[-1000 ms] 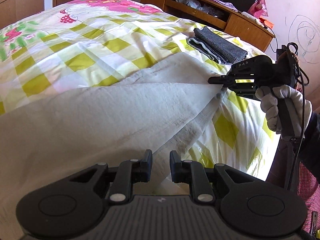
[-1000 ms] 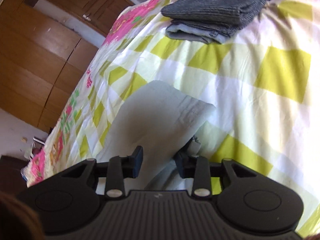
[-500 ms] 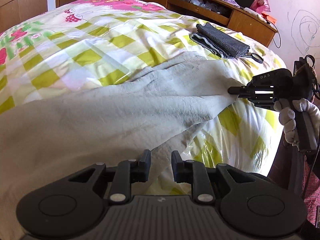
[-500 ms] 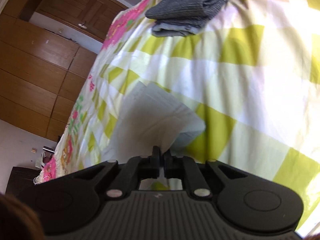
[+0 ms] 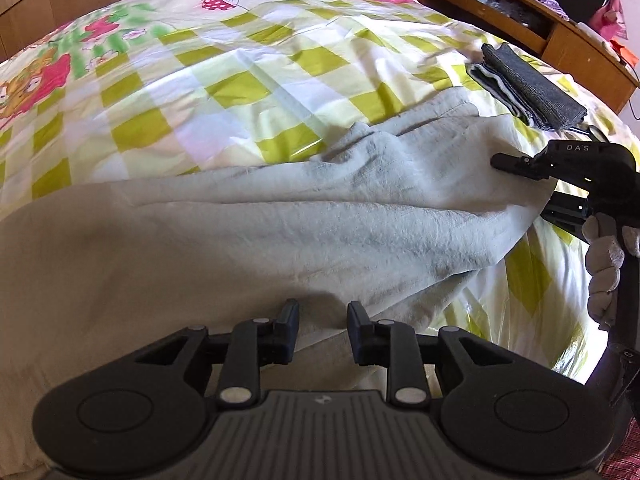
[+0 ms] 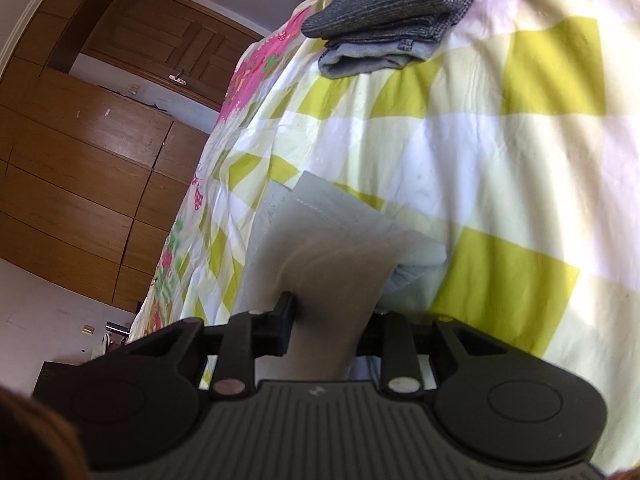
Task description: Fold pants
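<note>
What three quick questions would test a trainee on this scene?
1. True or false: the right claw is shut.
2. What lies on the bed beyond the pants? A) folded grey clothes B) a pillow C) a book
3. Fill in: the left claw is ___ over the pants.

Key: 1 false, its fingers stand apart with cloth between them; 2 A; 3 open.

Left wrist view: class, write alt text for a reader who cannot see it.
Pale grey pants lie spread across a bed with a yellow-checked cover. The left claw sits open over the near edge, the right claw at the far end. Folded dark clothes lie beyond.
</note>
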The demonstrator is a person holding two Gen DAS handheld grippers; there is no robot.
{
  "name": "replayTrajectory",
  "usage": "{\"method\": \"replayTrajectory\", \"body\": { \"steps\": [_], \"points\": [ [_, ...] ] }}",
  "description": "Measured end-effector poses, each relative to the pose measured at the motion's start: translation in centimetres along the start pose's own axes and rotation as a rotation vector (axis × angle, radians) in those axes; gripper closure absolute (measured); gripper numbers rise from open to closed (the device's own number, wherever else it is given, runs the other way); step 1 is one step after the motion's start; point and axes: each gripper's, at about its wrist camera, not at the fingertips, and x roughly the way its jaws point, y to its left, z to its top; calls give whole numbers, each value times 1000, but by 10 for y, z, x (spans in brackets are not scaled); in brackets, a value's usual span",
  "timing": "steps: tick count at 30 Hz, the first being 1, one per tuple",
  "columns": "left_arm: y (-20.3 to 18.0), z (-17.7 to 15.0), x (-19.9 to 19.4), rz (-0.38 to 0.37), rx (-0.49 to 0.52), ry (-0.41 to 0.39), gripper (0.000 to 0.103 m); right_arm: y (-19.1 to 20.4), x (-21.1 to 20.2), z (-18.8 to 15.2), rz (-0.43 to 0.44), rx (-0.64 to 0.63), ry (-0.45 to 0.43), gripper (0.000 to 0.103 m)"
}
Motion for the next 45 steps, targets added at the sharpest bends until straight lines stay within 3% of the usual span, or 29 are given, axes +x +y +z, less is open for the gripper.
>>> {"method": "replayTrajectory", "body": {
  "steps": [3, 19, 24, 30, 32, 33, 34, 38, 41, 43, 45],
  "points": [
    [-5, 1, -3, 18, 9, -8, 62, -1, 0, 0, -20, 8, -7, 98],
    [-5, 5, -1, 83, 4, -23, 60, 14, -12, 20, -168, -160, -89, 99],
    [-2, 2, 0, 74, 5, -25, 59, 13, -12, 24, -166, -155, -78, 95],
    [25, -25, -3, 79, -6, -13, 54, -1, -13, 25, -71, -76, -64, 84],
    [33, -34, -4, 84, -17, -1, 54, -5, -10, 26, -54, -53, -62, 85],
    [35, -38, -5, 76, -16, -5, 54, -5, -8, 28, -62, -58, -62, 91],
    [35, -40, -8, 60, -9, -8, 54, -1, -8, 31, -88, -80, -64, 98],
    [28, -49, -16, 19, 40, 0, 54, 22, -12, 47, -181, -210, -117, 99],
    [31, -60, -20, -5, 26, 8, 54, 32, -4, 55, -348, -314, -106, 89],
    [41, -69, -37, -21, -9, -6, 55, 39, -11, 50, -388, -375, -99, 86],
    [56, -81, -59, -15, -38, -33, 55, 52, -30, 35, -436, -479, -145, 85]
  ]
}}
